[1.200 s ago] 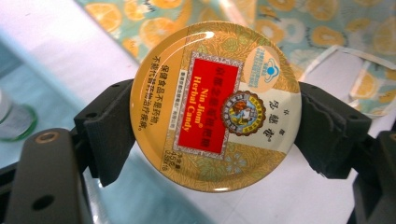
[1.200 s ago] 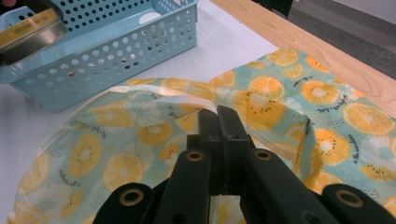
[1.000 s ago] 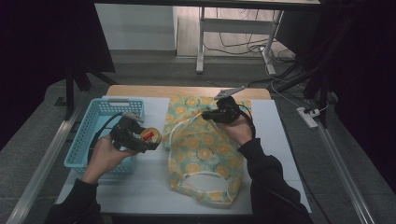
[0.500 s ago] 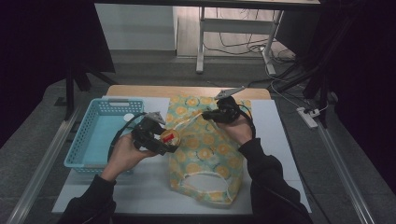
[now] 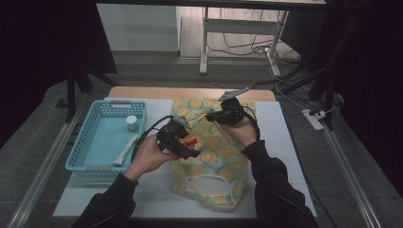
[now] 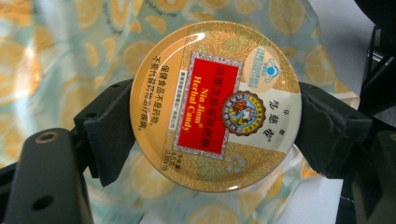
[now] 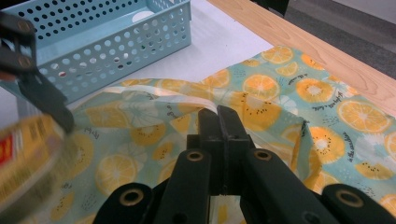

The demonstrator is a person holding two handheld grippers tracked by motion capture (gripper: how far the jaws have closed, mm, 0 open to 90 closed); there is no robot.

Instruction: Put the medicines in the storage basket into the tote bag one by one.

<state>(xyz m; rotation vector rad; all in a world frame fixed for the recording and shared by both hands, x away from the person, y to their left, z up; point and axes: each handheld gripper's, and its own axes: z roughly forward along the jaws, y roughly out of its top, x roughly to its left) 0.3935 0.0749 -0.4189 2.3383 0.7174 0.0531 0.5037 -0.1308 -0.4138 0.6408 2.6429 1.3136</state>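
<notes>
A round gold tin (image 6: 215, 105) with a red "Herbal Candy" label sits clamped between the pads (image 6: 109, 130) of my left gripper (image 5: 186, 142), which is shut on its rim. In the high view the tin (image 5: 192, 142) hangs over the left side of a teal bag with an orange-slice print (image 5: 216, 159). My right gripper (image 7: 218, 116) is shut on a fold of the bag's upper edge (image 7: 201, 93) and holds that cloth raised. In the high view the right gripper (image 5: 216, 115) is near the bag's far end.
A light blue perforated basket (image 5: 105, 103) stands at the left on the white mat, holding a small white cup (image 5: 131, 123) and a white stick-shaped packet (image 5: 126, 149). The basket (image 7: 116, 46) lies close to the bag. The table's wooden edge (image 5: 190, 92) runs along the far side.
My left hand has carried the tin to the right, from beside the basket to over the bag. The right gripper has kept still, pinching the cloth.
</notes>
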